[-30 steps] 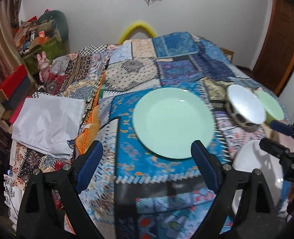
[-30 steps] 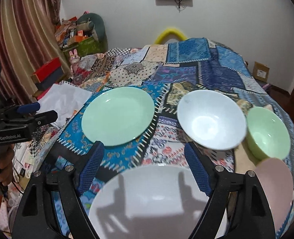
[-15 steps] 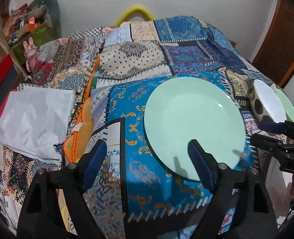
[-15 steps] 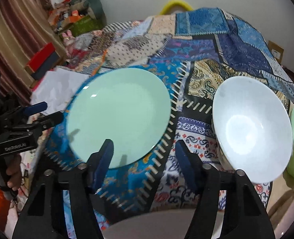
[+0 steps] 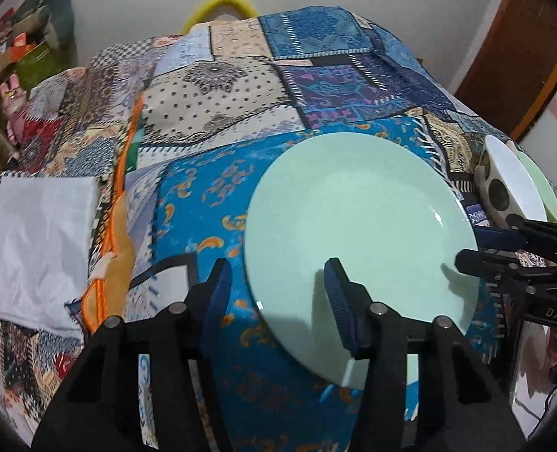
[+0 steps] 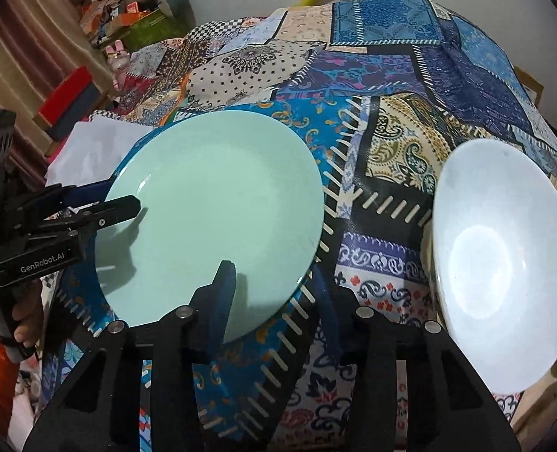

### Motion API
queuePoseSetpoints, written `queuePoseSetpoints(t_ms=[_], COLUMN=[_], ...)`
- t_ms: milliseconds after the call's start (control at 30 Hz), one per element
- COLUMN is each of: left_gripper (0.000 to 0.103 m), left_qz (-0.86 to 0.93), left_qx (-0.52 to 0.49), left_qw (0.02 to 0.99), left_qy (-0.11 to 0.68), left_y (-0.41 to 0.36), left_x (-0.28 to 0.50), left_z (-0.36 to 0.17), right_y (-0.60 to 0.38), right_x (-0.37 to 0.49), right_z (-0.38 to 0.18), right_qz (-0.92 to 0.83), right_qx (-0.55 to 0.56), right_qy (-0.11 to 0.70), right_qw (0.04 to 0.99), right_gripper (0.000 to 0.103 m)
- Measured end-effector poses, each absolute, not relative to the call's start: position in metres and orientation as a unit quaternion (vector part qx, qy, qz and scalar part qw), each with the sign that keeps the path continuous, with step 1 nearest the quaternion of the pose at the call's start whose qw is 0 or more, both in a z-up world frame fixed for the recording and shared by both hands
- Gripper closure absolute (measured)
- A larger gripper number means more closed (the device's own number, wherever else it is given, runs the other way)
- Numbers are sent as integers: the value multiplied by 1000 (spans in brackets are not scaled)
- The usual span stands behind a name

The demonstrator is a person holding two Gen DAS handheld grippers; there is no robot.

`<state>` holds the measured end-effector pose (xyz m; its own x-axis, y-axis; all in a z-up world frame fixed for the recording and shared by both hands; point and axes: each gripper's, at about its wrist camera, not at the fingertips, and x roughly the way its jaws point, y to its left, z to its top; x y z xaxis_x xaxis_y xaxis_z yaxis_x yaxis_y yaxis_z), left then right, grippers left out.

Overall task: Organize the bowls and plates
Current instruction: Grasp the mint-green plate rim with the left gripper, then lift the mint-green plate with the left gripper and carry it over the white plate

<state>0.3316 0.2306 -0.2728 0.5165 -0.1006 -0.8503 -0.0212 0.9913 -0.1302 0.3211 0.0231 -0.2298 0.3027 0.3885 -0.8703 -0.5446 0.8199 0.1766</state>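
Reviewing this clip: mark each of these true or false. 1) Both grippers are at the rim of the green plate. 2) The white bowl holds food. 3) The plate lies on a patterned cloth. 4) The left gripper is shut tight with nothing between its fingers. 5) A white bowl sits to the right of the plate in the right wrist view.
1) True: the left gripper and the right gripper each straddle the rim of the green plate.
2) False: the white bowl is empty.
3) True: it lies on the patchwork cloth.
4) False: its jaws have just been closing, yet a gap remains, with the plate's rim between them.
5) True.
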Motion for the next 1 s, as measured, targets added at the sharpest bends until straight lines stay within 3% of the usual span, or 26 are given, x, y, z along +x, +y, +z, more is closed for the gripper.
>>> queuePoseSetpoints(t_ms=[200, 433, 1000], left_gripper=[58, 62, 65], left_qz=[-28, -30, -17], left_qx=[-43, -43, -43], left_qw=[870, 866, 869], left_qy=[491, 497, 492], left_y=[224, 225, 213], left_x=[338, 331, 276], left_z=[-276, -274, -259], right_y=[23, 21, 13], right_x=[330, 333, 304], right_z=[-234, -234, -225], right_qz=[293, 288, 306], right_qx=[-60, -56, -60], right_qy=[522, 526, 511], right_qw=[799, 798, 801], right_gripper=[65, 76, 79])
